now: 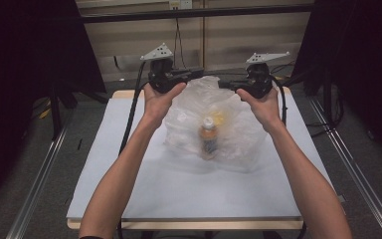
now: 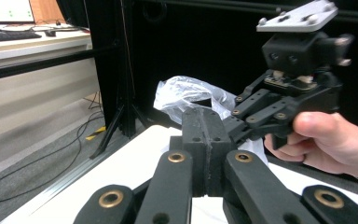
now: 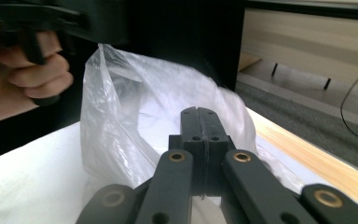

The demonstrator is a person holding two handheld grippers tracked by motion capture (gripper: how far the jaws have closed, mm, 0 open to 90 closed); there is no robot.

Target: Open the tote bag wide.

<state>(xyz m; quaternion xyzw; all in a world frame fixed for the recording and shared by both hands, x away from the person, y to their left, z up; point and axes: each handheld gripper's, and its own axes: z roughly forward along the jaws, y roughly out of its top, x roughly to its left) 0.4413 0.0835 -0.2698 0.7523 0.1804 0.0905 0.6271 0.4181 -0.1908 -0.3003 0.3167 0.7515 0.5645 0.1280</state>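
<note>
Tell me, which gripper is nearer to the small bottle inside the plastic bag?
Left, but only slightly. The left gripper hangs above the far left of the bottle; the right gripper hangs above its far right. Both are shut by the plastic bag's top edge.

The table carried a pale grey-white top over a wooden rim that showed at its far corners. A crumpled clear plastic bag lay toward its far edge, with an orange-labelled bottle (white-capped) inside it.
</note>
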